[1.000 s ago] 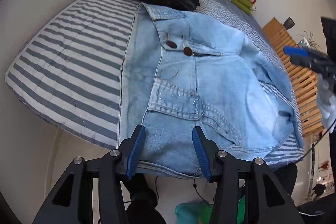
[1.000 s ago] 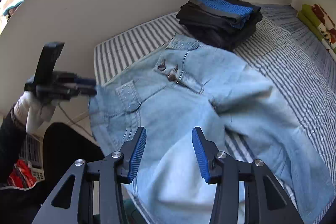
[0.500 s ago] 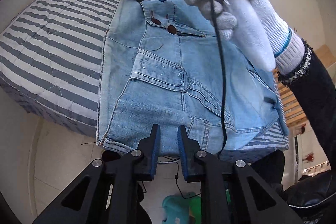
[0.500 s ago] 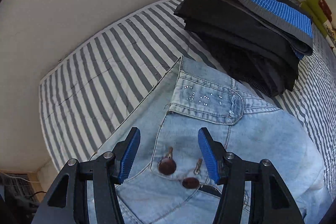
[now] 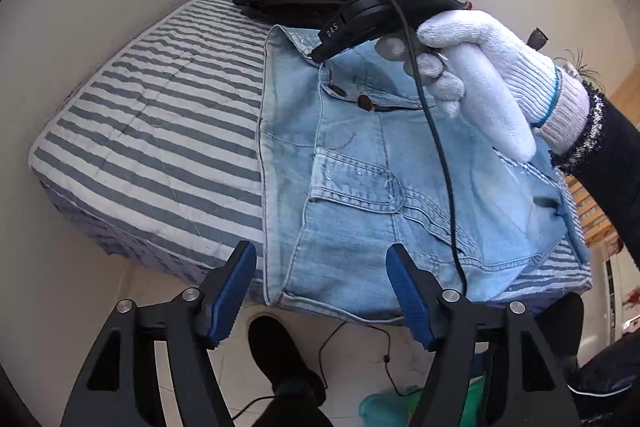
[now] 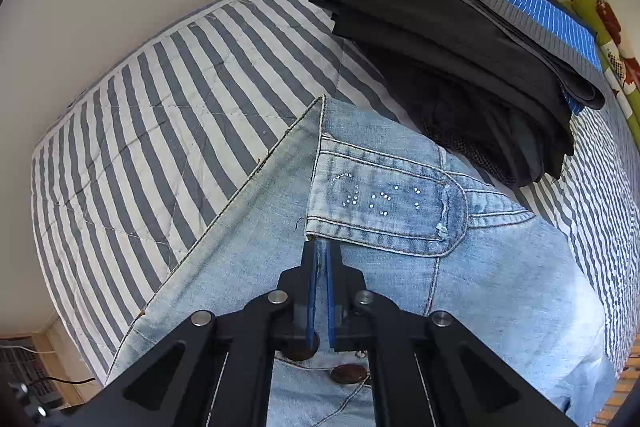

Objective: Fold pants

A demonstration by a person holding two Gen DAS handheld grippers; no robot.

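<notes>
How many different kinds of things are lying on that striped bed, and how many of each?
Light blue jeans: 1
Stack of folded dark clothes: 1
Green patterned bedding roll at the far edge: 1
Total: 3 lying on the striped mattress

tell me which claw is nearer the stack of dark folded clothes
Right. The right claw is pinched on the jeans just short of the stack of dark folded clothes; the left claw, opening, hangs at the jeans' opposite edge.
</notes>
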